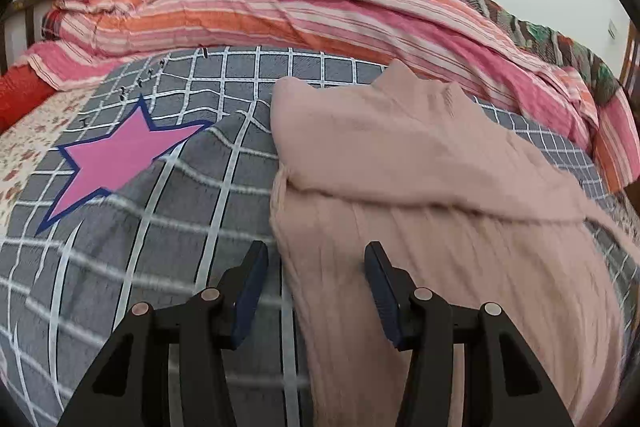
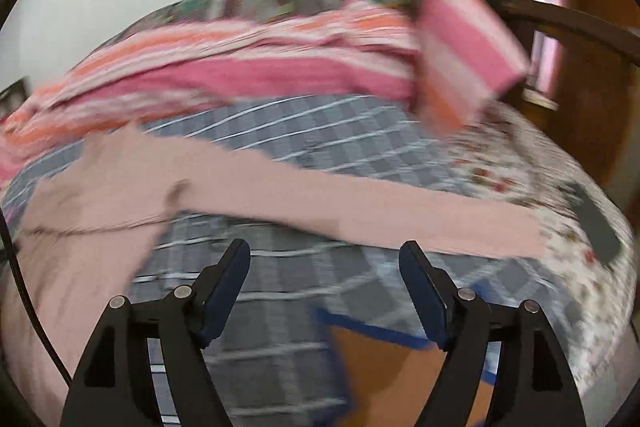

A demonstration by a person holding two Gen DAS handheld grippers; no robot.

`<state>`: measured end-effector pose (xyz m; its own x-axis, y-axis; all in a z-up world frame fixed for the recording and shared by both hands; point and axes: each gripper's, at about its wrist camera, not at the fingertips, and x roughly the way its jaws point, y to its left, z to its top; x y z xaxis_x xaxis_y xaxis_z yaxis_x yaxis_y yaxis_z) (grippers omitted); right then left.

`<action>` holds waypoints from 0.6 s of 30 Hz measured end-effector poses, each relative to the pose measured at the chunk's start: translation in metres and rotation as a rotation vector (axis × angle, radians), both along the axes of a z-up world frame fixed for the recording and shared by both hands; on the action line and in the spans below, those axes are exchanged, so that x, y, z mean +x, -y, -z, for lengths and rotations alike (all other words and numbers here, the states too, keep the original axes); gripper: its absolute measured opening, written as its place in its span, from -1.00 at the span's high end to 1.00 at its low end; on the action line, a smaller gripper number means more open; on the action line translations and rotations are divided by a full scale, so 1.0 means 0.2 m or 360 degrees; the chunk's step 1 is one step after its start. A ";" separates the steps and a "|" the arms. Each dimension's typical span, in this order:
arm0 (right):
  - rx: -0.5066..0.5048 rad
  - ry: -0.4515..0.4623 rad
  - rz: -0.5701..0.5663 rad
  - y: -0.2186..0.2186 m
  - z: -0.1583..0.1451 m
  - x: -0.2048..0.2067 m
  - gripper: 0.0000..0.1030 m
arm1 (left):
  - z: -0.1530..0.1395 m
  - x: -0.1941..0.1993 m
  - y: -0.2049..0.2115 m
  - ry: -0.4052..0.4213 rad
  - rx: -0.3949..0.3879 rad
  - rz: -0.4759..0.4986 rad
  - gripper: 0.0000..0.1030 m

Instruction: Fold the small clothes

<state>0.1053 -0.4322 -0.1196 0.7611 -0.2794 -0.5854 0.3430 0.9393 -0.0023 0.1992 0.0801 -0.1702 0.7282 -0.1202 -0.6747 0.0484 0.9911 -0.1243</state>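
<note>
A pale pink knit garment [image 1: 420, 179] lies on a grey checked bed cover [image 1: 192, 207], with one part folded over its body. My left gripper [image 1: 316, 255] hovers open over the garment's left edge, nothing between its fingers. In the right wrist view the same pink garment [image 2: 280, 195] shows one long sleeve stretched out to the right across the cover. My right gripper [image 2: 325, 253] stands wide open just in front of that sleeve, over the checked cover [image 2: 280, 267], and holds nothing. This view is blurred.
A striped pink and orange quilt [image 1: 320, 15] is heaped along the far side of the bed. A pink star [image 1: 116, 155] is printed on the cover at left, an orange shape [image 2: 384, 371] at right. A dark flat object [image 2: 596, 227] lies on the floral sheet; a wooden bed frame [image 2: 560, 19] stands behind.
</note>
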 end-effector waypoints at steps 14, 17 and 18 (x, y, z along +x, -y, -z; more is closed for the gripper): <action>0.0264 -0.0155 0.0125 0.49 0.16 -0.05 -0.12 | 0.04 0.02 0.02 -0.0019 0.0031 -0.0003 -0.14; 0.0350 -0.0156 0.0141 0.55 0.20 -0.02 -0.12 | 0.04 0.02 0.02 -0.0022 0.0032 -0.0005 -0.16; 0.0386 -0.0145 0.0148 0.57 0.21 -0.01 -0.12 | 0.04 0.02 0.02 -0.0023 0.0035 -0.0004 -0.17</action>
